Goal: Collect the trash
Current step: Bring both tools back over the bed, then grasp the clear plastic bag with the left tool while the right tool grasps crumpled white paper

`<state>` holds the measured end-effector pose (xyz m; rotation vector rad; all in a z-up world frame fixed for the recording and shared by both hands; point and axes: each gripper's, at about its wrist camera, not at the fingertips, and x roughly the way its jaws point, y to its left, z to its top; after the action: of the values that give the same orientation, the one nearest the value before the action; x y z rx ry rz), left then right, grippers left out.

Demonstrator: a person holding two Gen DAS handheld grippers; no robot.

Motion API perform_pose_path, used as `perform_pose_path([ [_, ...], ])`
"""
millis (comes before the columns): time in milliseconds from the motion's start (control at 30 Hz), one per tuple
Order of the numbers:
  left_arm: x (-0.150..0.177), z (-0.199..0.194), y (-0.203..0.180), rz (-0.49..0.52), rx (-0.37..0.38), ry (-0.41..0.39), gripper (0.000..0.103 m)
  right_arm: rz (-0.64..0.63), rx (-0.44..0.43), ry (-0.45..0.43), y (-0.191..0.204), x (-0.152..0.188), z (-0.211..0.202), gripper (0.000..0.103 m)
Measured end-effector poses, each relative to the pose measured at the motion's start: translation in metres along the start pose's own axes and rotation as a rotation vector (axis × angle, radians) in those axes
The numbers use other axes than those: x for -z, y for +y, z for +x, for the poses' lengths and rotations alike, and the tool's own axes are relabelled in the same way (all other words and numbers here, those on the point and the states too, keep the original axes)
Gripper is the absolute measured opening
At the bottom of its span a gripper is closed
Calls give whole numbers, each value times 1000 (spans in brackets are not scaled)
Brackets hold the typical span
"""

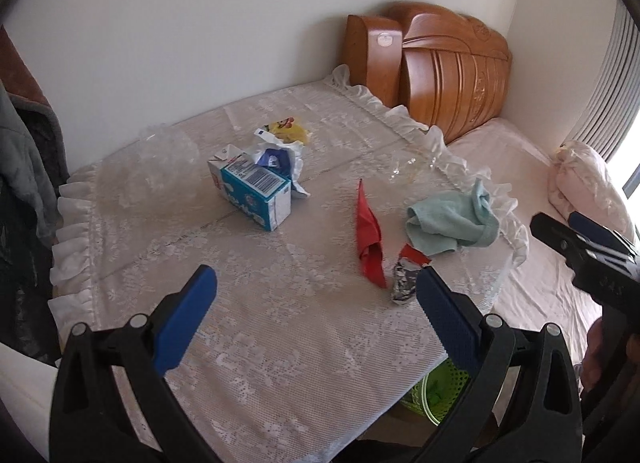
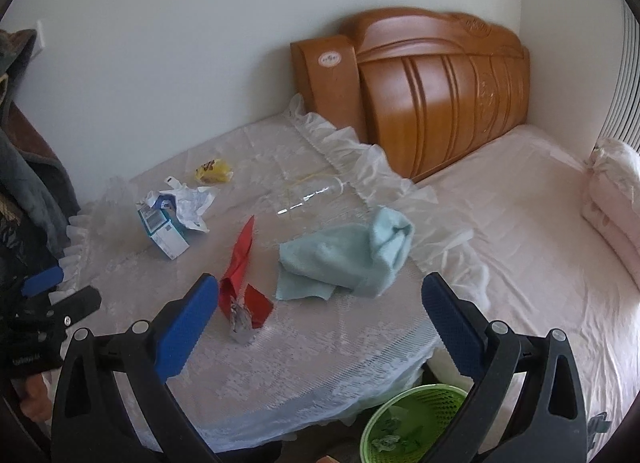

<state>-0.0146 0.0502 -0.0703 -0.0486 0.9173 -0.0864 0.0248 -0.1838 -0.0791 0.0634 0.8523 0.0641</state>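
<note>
Trash lies on a table with a white lace cloth (image 1: 280,323). A blue and white carton (image 1: 256,193) (image 2: 164,231) lies next to crumpled white paper (image 1: 284,159) (image 2: 192,203). A yellow wrapper (image 1: 288,131) (image 2: 214,171) lies behind them. A red wrapper (image 1: 370,239) (image 2: 240,267) and a crumpled foil piece (image 1: 404,283) (image 2: 242,323) lie nearer. Clear plastic (image 1: 160,159) (image 2: 312,195) lies on the cloth too. My left gripper (image 1: 316,295) is open and empty above the table's near part. My right gripper (image 2: 320,303) is open and empty, above the foil and towel.
A light blue towel (image 1: 452,223) (image 2: 352,259) lies at the table's right edge. A green mesh basket (image 2: 412,423) (image 1: 436,391) stands on the floor below the table's near right corner. A bed (image 2: 520,231) with a wooden headboard (image 2: 440,91) is at the right.
</note>
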Motion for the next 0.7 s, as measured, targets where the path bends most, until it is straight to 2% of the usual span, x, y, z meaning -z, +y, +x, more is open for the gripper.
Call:
perform_pose_path([
  [300, -10, 16, 38, -50, -39, 20, 95, 32, -11, 33, 23, -40, 55, 101],
  [500, -26, 33, 82, -112, -108, 17, 95, -32, -69, 44, 72, -68, 86, 101],
  [700, -57, 69, 140, -178, -165, 15, 95, -73, -120, 73, 112, -78, 107, 101],
])
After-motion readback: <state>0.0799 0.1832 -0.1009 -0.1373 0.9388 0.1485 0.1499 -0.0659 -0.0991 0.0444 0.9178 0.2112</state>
